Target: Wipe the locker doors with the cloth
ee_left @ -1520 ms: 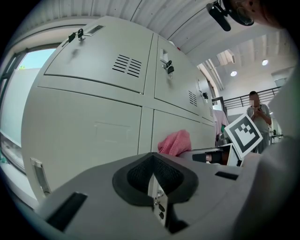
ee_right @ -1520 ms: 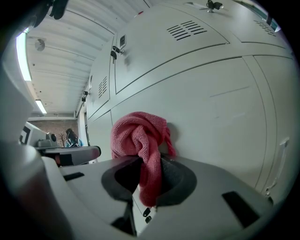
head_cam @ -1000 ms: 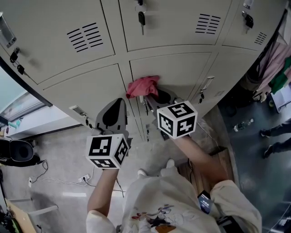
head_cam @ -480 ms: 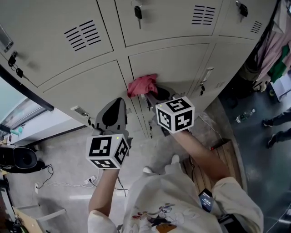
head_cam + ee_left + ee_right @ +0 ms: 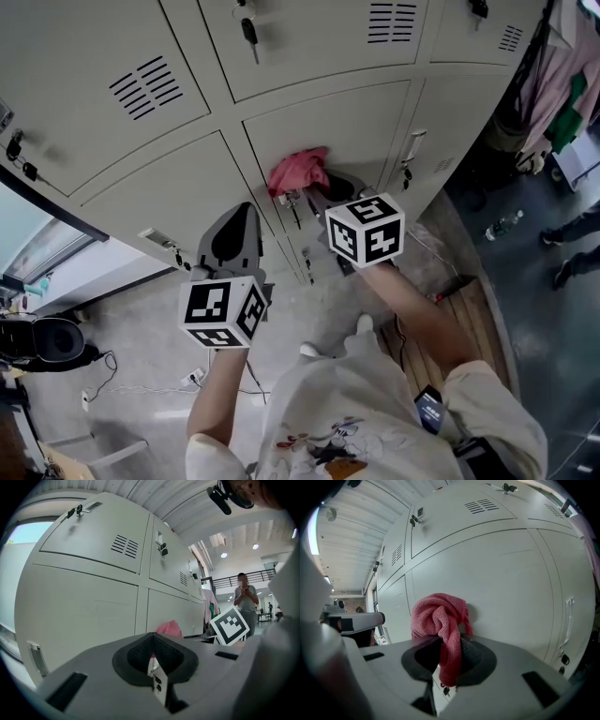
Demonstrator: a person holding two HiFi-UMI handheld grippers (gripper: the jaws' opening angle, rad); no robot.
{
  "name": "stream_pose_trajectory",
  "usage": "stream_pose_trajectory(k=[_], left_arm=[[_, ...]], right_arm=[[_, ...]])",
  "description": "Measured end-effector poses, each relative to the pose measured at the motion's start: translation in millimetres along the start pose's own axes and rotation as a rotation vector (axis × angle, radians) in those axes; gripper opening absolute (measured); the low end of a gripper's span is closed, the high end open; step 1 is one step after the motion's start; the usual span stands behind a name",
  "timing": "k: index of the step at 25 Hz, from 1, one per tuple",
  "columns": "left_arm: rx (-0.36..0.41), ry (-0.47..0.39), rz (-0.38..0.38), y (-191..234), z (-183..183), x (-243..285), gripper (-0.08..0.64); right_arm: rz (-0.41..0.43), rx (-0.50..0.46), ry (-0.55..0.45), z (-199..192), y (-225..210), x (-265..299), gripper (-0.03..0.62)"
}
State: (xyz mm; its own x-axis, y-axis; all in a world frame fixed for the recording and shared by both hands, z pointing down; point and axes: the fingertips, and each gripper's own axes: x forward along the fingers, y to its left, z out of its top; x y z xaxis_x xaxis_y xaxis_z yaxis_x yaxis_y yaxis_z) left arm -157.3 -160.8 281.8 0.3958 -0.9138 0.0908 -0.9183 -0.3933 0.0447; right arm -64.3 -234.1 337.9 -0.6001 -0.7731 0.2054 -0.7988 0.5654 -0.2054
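Both arms reach forward. The left forearm (image 5: 214, 394) runs up to the left gripper (image 5: 242, 217), which points at the lockers with its jaws together and nothing between them. The right forearm (image 5: 412, 300) stretches further out. The right gripper (image 5: 323, 192) sits higher and ahead of the left, jaws clamped on the cloth (image 5: 440, 620), which bunches above them.
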Motion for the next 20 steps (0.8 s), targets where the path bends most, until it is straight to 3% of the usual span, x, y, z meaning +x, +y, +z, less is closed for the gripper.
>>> stream_pose_trajectory(k=[20], left_arm=[[-0.024, 0.019, -0.032, -47, -6, 47, 0.005]], right_arm=[[-0.066, 0.026, 0.003, 6, -83, -32, 0.071]])
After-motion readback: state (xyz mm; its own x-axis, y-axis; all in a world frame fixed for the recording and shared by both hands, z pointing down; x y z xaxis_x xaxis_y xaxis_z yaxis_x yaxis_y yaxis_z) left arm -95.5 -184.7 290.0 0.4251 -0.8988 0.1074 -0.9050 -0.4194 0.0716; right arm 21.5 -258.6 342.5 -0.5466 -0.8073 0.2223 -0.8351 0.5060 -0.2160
